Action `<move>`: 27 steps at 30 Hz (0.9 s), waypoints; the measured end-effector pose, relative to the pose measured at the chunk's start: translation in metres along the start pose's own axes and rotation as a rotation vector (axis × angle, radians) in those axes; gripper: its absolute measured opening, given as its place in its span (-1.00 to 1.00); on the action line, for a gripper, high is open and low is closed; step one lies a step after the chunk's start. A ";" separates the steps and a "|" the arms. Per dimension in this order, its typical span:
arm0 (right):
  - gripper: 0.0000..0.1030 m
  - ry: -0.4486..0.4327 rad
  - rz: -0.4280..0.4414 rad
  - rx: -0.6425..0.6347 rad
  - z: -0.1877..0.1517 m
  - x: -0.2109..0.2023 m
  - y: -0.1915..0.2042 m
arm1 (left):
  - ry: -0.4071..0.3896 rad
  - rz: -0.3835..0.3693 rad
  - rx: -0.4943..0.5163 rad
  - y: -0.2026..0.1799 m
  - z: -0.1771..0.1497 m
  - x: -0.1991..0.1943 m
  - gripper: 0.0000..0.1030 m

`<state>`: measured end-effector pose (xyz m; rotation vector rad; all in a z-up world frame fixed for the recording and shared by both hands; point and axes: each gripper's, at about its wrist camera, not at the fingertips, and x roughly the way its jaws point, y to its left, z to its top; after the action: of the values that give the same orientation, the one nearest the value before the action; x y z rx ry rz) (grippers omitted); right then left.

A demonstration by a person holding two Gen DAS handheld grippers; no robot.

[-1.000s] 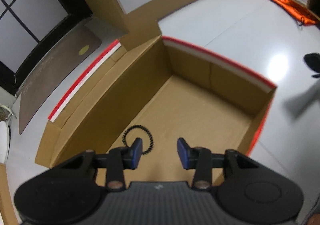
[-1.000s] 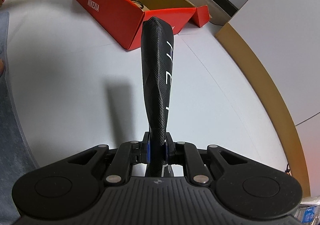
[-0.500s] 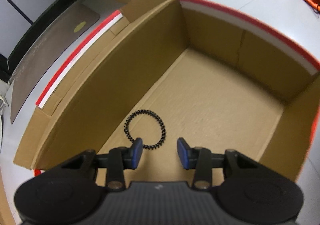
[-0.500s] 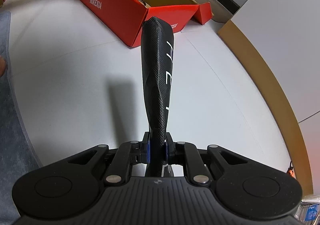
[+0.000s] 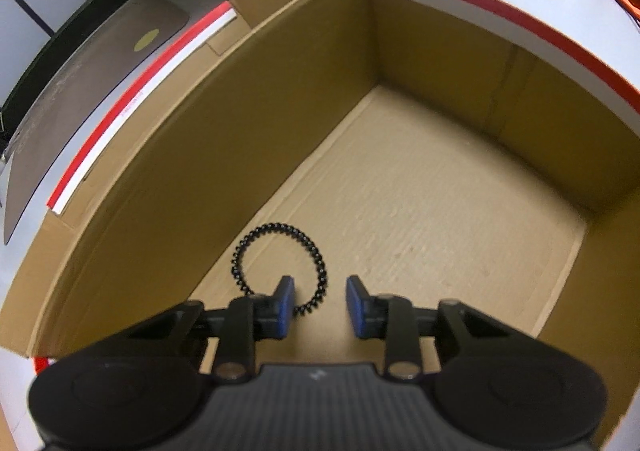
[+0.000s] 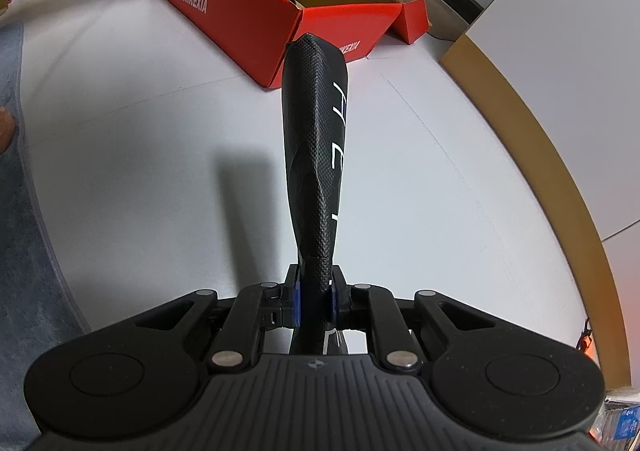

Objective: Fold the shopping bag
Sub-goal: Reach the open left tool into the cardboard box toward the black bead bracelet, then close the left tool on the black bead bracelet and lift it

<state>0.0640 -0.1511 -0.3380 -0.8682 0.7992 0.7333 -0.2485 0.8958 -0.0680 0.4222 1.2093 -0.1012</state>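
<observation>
Shopping bag [image 6: 314, 155], rolled, clamped in right tool [image 6: 314, 301]; red box [image 6: 224, 17] reads NIKEXIA; left tool [image 5: 320, 305] closing, empty.

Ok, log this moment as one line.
left gripper: closing on hair tie in box | right gripper: holding folded bag

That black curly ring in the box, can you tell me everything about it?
The ring is a black spiral hair tie, like springy plastic coil, forming an open circle. It lies flat on the brown floor of the cardboard box, near the long side wall. The left gripper is closing around its near edge; one blue finger covers part of it.
</observation>
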 end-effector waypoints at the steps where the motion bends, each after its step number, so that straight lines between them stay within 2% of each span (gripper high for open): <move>1: -0.72 0.000 0.000 0.000 0.000 -0.001 0.000 | 0.007 0.002 -0.003 0.001 0.001 0.002 -0.41; 11: -0.71 0.001 0.010 -0.009 -0.004 -0.003 0.004 | 0.019 -0.010 -0.029 0.006 0.002 0.004 -0.52; 17: -0.71 0.001 0.013 -0.007 -0.006 -0.005 0.006 | 0.025 -0.043 -0.082 0.011 0.003 0.004 -0.58; 22: -0.71 0.006 0.015 -0.011 -0.008 -0.003 0.008 | 0.040 -0.068 -0.113 0.014 0.005 0.005 -0.74; 27: -0.71 0.018 0.020 -0.016 -0.011 -0.002 0.010 | 0.076 -0.079 -0.090 0.009 0.011 0.005 -0.82</move>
<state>0.0516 -0.1565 -0.3443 -0.8837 0.8194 0.7511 -0.2339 0.9006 -0.0669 0.3021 1.3010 -0.0992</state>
